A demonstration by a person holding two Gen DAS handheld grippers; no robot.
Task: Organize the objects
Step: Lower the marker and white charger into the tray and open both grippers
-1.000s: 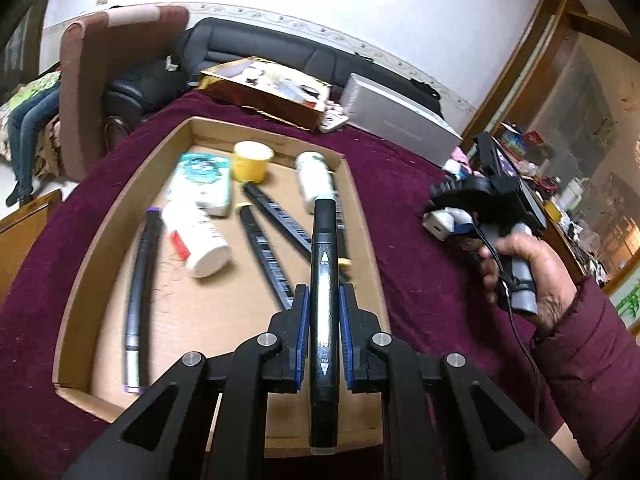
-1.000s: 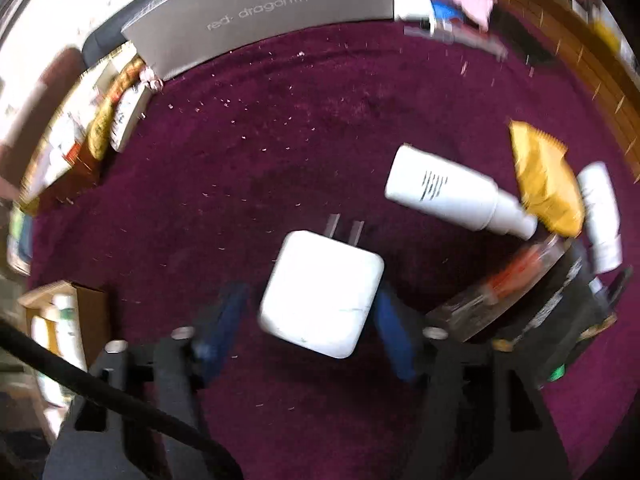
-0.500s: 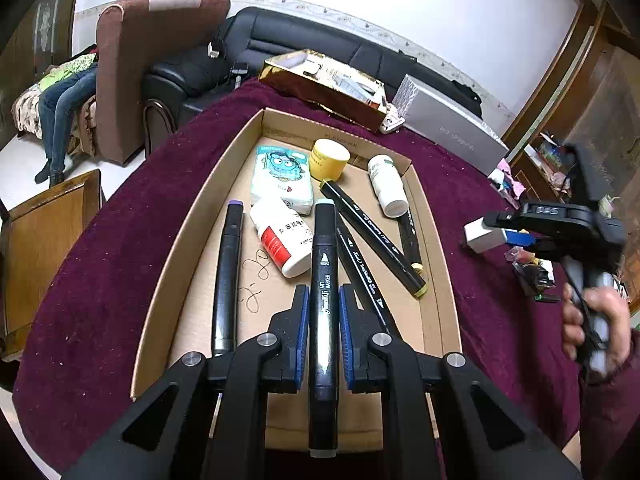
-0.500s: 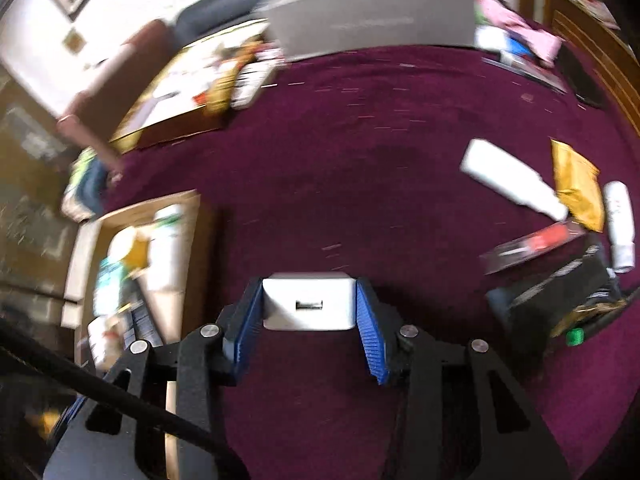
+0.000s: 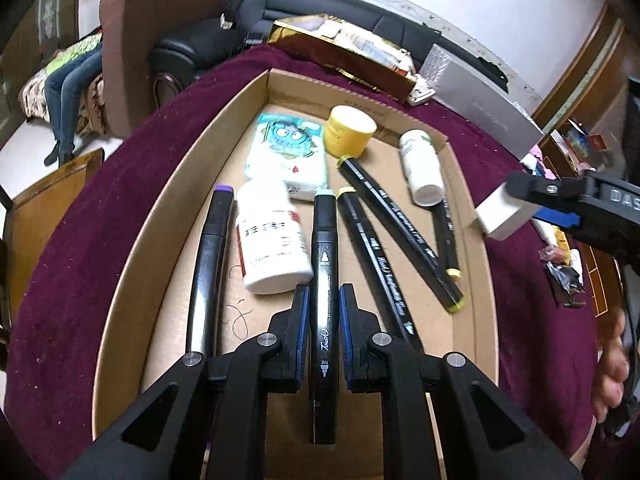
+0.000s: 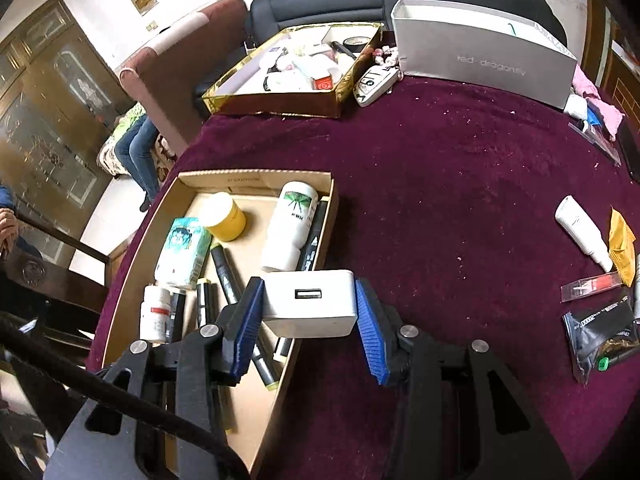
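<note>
- My left gripper (image 5: 324, 316) is clamped tight on a black marker (image 5: 323, 280); both blue pads press its barrel, which runs straight out between my fingers with its pale cap end pointing ahead.
- Below and ahead of that marker lies the open cardboard tray (image 5: 468, 184) on the purple tablecloth (image 5: 100, 220).
- Just left of my left fingers in the tray: a white pill bottle (image 5: 272, 240) with a red label on its side, and beyond it a purple-capped marker (image 5: 210, 264) along the tray's left wall.
- Just right of them: two yellow-tipped black markers (image 5: 400, 236) lying slantwise, then a white bottle (image 5: 422, 168) near the right wall.
- Straight ahead, further off: a tissue pack (image 5: 288, 152) with a blue cartoon face and a yellow jar (image 5: 348, 130).
- My right gripper (image 6: 310, 304) holds a white USB charger block (image 6: 310, 304) between its blue pads, partly spread to its width, port facing back at me.
- From the left wrist view that charger (image 5: 500, 216) hangs in the air over the tray's right edge, just right of my left fingers' line.
- Under my right fingers sits the tray's near right wall (image 6: 296, 360); left of them are the tray's contents, right of them bare purple cloth.
- Far right of my right fingers: a white tube (image 6: 582, 232), a yellow sachet (image 6: 622, 244) and a black packet (image 6: 600, 336), loose on the cloth.
- Beyond, a gold box (image 6: 280, 100) and a grey box (image 6: 480, 60) stand at the table's far side.
</note>
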